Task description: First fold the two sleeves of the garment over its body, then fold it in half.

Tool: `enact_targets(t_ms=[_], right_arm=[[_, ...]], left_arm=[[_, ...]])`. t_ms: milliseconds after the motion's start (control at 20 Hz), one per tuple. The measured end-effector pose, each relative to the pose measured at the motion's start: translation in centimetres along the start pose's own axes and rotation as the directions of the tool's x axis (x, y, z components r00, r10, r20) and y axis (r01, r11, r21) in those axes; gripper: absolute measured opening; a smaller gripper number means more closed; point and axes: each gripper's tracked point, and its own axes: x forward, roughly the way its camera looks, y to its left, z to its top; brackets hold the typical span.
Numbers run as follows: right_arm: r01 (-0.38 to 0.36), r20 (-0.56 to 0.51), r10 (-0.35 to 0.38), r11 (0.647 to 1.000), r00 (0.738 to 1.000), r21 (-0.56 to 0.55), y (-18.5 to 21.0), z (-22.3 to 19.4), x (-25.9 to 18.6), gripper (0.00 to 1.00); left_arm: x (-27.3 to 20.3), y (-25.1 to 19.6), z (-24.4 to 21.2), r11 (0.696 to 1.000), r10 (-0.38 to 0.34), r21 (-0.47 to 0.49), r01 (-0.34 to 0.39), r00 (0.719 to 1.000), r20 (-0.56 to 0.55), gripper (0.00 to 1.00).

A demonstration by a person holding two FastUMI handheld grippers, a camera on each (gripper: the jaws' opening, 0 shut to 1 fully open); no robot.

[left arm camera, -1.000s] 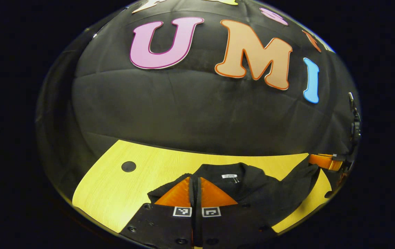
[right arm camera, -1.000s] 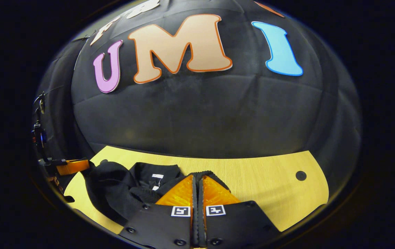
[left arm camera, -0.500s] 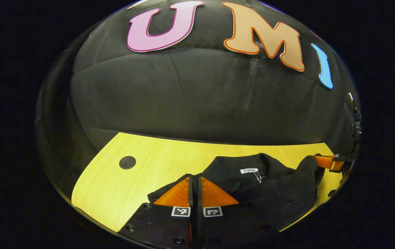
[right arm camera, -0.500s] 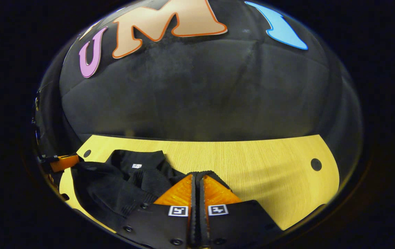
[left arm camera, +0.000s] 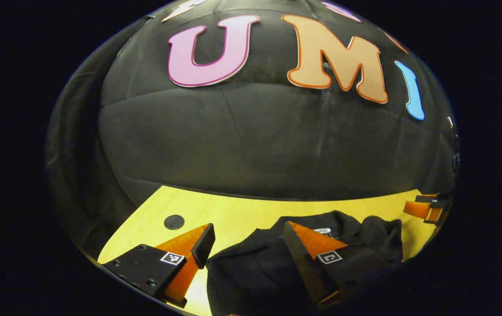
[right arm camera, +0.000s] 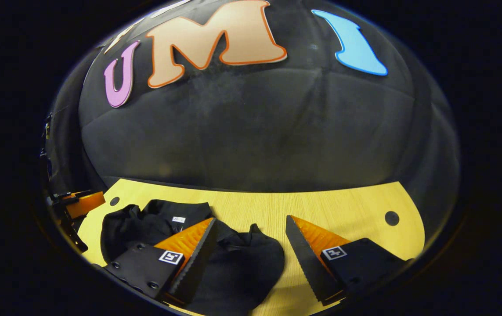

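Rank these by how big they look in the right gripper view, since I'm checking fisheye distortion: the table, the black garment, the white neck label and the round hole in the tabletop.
1. Table.
2. Black garment.
3. Round hole and white neck label look about alike; no ranking between them.

Recording booth, black cloth wall (left arm camera: 251, 140), wooden table (right arm camera: 343, 206)
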Motion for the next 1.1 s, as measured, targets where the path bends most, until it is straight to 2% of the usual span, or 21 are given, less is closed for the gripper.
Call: enact_targets(t_ms=[50, 300, 500, 650, 950, 1000, 1100], right_arm=[[-0.001, 0.013, 0.001, 1.000, 1.000, -0.006, 0.3, 0.5, -0.6, 0.98], [0.001, 0.079, 0.000, 1.000, 0.997, -0.010, 1.2, 2.5, -4.8, 0.99], [0.020, 0.156, -0.019, 1.000, 0.988, -0.009, 1.4, 2.8, -10.2, 0.98], [0.038, 0.206, -0.033, 0.999, 0.978, -0.018, 1.7, 2.2, -14.5, 0.98], [0.079, 0.361, -0.069, 0.997, 0.930, -0.013, 2.5, 1.5, -23.7, 0.98], [0.094, 0.379, -0.082, 0.996, 0.922, -0.012, 2.7, 1.2, -25.2, 0.94], [0.112, 0.403, -0.100, 0.994, 0.910, -0.006, 3.2, 0.5, -27.7, 0.94]], left_arm=[[-0.5, -0.1, 0.8, 1.000, -0.002, -0.015, 0.002, 1.000, 0.018, 0.93], [-3.7, -0.8, 3.0, 0.999, -0.020, -0.045, 0.022, 0.999, 0.049, 0.94], [-7.3, -0.7, 4.0, 0.997, -0.023, -0.074, 0.027, 0.998, 0.067, 0.94], [-11.0, -0.6, 4.9, 0.998, -0.029, -0.059, 0.035, 0.995, 0.099, 0.95], [-18.8, -0.6, 5.5, 0.998, -0.050, -0.039, 0.058, 0.979, 0.196, 0.93], [-20.0, -0.5, 5.2, 0.997, -0.056, -0.040, 0.066, 0.978, 0.202, 0.93], [-22.2, -0.1, 4.9, 0.997, -0.062, -0.038, 0.072, 0.975, 0.214, 0.92]])
